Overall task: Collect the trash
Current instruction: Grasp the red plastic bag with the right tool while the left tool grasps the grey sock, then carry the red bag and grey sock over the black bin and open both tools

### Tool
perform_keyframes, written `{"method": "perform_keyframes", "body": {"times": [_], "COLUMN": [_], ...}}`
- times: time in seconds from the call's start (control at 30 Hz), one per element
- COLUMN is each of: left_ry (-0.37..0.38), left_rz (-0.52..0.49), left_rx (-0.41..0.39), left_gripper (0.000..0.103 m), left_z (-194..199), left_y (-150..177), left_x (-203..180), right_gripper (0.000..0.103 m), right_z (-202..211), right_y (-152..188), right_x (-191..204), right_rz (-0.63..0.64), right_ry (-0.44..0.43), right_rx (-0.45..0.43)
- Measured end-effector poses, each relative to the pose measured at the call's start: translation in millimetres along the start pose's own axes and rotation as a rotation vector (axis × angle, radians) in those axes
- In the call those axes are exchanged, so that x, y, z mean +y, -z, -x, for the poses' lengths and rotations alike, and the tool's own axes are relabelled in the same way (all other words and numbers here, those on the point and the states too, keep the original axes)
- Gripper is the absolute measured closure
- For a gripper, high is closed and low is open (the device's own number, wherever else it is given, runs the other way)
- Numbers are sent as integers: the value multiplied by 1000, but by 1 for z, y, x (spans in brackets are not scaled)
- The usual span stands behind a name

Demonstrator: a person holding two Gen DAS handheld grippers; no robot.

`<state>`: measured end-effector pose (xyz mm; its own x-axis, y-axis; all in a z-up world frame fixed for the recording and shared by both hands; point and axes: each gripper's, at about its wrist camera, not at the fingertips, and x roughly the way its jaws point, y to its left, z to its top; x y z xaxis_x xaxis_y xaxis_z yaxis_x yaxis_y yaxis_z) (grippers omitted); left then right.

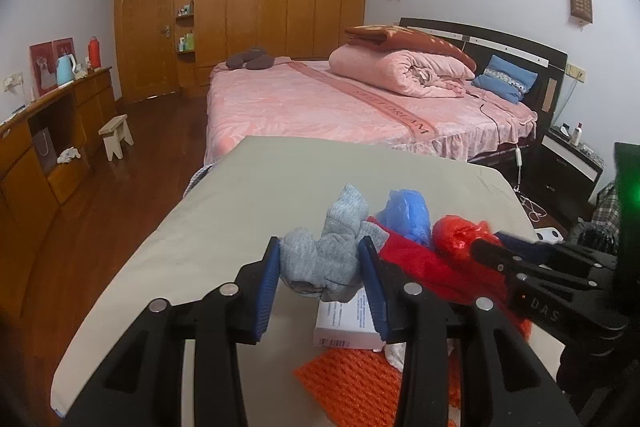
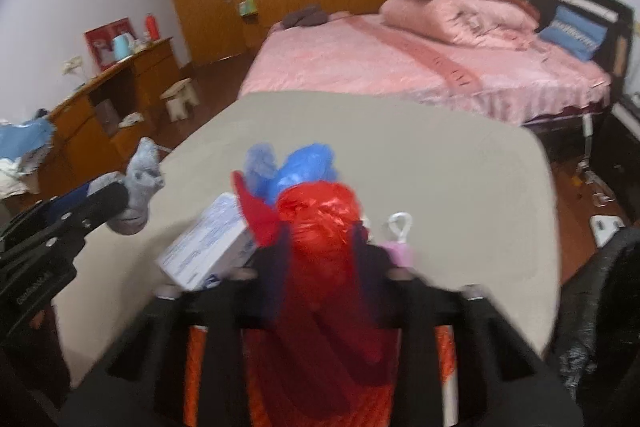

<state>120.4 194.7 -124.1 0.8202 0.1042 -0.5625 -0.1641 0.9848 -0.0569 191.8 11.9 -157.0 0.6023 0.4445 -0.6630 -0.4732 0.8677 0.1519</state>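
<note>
My left gripper is shut on a crumpled grey sock and holds it above the beige table; it also shows in the right wrist view. My right gripper is shut on a red plastic bag, also seen in the left wrist view. A blue plastic bag lies behind, beside a red cloth. A white cardboard box and an orange mesh lie on the table below.
A small pink bottle with a white loop stands on the table to the right. A pink bed stands beyond the table, a wooden sideboard at the left, a small stool on the floor.
</note>
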Motion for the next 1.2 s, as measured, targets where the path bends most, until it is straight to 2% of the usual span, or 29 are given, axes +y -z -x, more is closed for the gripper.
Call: {"method": "perform_keyframes", "body": {"times": [0.1, 0.33, 0.6, 0.77, 1.2], "left_ry": [3, 31, 104, 175, 414], "left_rz": [1, -7, -44, -76, -194], "left_rx": [-7, -31, -51, -54, -43], "left_gripper": [63, 63, 63, 63, 63], "left_z": [4, 18, 32, 38, 46], "left_y": [2, -5, -15, -17, -13], "left_x": [-2, -17, -60, -97, -225], "right_gripper": [93, 96, 96, 96, 96], "right_z": [14, 62, 117, 145, 207], "right_y": [-2, -13, -11, -3, 58], "right_x": [1, -3, -28, -56, -156], "right_rz": [23, 8, -32, -51, -171], "right_ry": [-18, -58, -38, 25, 280], "right_rx": [-43, -131, -199, -213, -214]}}
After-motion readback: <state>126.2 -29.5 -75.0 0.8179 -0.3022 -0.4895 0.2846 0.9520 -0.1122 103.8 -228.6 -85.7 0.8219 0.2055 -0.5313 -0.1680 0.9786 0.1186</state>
